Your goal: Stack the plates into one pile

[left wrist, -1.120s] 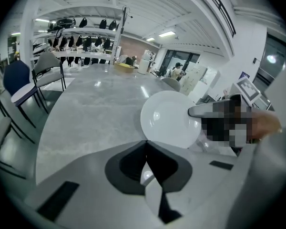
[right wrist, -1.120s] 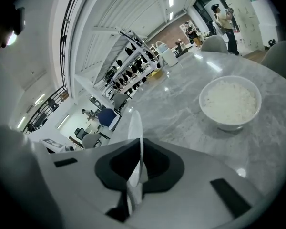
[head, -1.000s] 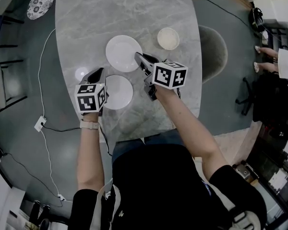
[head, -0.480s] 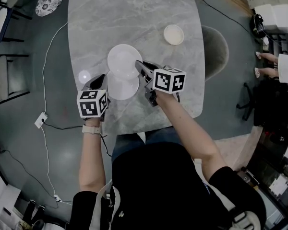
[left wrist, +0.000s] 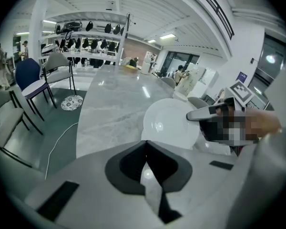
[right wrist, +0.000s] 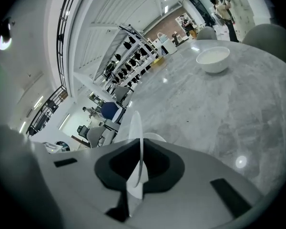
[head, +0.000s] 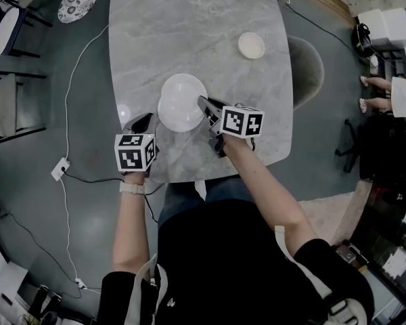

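Over the marble table (head: pixel 189 19), a white plate (head: pixel 181 100) is pinched by its rim in the right gripper (head: pixel 203 103); the left gripper's (head: pixel 144 119) jaws are pressed together, empty.

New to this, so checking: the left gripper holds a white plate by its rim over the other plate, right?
No, it is the right gripper that holds the white plate by its rim over the other plate, as the right gripper view shows.
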### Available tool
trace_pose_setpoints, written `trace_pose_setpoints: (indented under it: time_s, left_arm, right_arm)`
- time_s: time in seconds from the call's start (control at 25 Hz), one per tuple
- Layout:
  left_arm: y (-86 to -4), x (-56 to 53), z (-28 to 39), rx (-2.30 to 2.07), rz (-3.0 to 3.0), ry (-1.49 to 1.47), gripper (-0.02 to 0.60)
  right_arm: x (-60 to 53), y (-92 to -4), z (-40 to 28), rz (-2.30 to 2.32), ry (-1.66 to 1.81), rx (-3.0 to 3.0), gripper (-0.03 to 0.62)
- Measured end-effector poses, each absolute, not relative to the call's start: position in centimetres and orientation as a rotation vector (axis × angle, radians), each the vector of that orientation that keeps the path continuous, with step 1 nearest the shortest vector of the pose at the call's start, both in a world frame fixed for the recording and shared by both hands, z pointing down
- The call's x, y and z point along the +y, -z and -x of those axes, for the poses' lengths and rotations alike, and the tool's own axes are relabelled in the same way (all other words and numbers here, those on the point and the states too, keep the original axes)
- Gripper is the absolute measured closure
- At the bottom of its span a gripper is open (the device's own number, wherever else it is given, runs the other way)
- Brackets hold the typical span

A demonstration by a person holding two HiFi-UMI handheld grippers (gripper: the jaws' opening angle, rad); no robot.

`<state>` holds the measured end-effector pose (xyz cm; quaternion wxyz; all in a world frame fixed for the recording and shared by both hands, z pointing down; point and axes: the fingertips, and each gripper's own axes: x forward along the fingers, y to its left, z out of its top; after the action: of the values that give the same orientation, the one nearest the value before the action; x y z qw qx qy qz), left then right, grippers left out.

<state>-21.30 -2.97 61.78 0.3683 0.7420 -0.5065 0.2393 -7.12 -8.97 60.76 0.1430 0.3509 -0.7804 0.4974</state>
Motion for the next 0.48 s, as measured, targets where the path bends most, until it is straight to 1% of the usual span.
trace_pose_setpoints:
  time_s: [0.48]
  left_arm:
    - [-61.2, 2.0, 21.3, -1.254, -1.946, -0.627, 0.574]
  right_arm:
    - [-5.2, -61.4, 7.2, -1.122, -1.447, -2.182, 0.564]
